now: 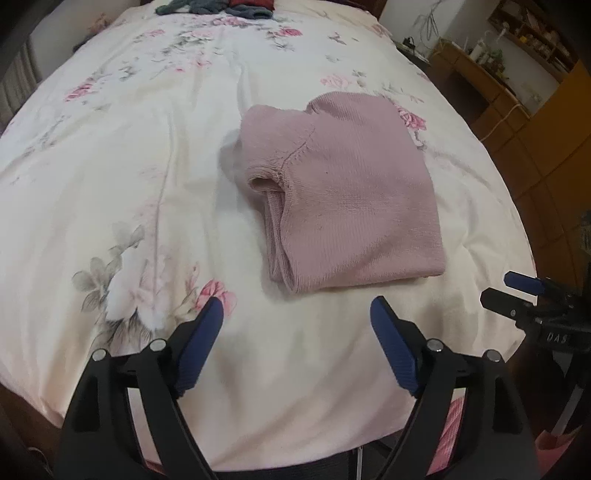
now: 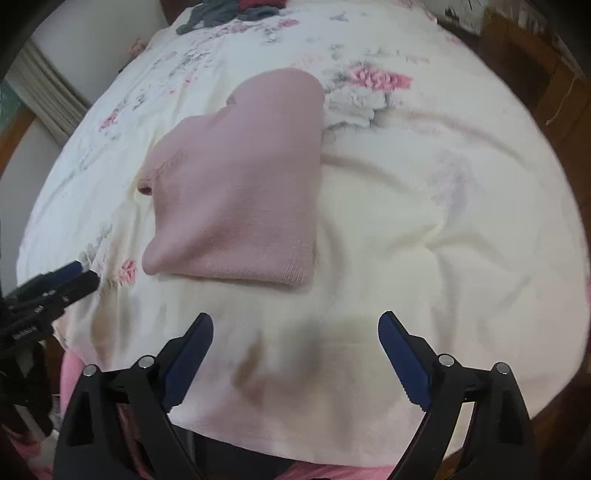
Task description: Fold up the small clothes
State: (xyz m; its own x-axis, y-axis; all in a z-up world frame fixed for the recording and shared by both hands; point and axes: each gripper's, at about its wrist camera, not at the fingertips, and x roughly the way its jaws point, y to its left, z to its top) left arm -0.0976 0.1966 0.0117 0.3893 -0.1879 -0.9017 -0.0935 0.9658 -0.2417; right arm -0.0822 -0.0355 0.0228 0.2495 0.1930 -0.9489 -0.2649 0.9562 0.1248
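The landmark is the pink sweater (image 1: 343, 192), which lies folded into a compact block on the floral sheet (image 1: 129, 177) of the bed.

Left wrist view, left to right: the left gripper (image 1: 297, 314) sits near of the sweater, above bare sheet, not touching the knit. Its jaws stand wide apart with nothing between them. The sweater lies beyond and slightly right of this gripper; a folded sleeve opening faces left, and the hem edge faces the camera. The right gripper (image 1: 517, 291) enters at the far right edge, right of and nearer than the sweater's near right corner, clear of the fabric. A pile of dark clothes (image 1: 214, 7) lies well beyond the sweater at the far end of the bed. Wooden furniture (image 1: 491, 85) stands right of the bed, well apart from the sweater.

Right wrist view, left to right: the left gripper (image 2: 79, 275) shows at the left edge, just left of the sweater's (image 2: 240, 184) near left corner, apart from it. The right gripper (image 2: 295, 325) sits near of the sweater, jaws spread wide and empty, over plain sheet (image 2: 443, 221)
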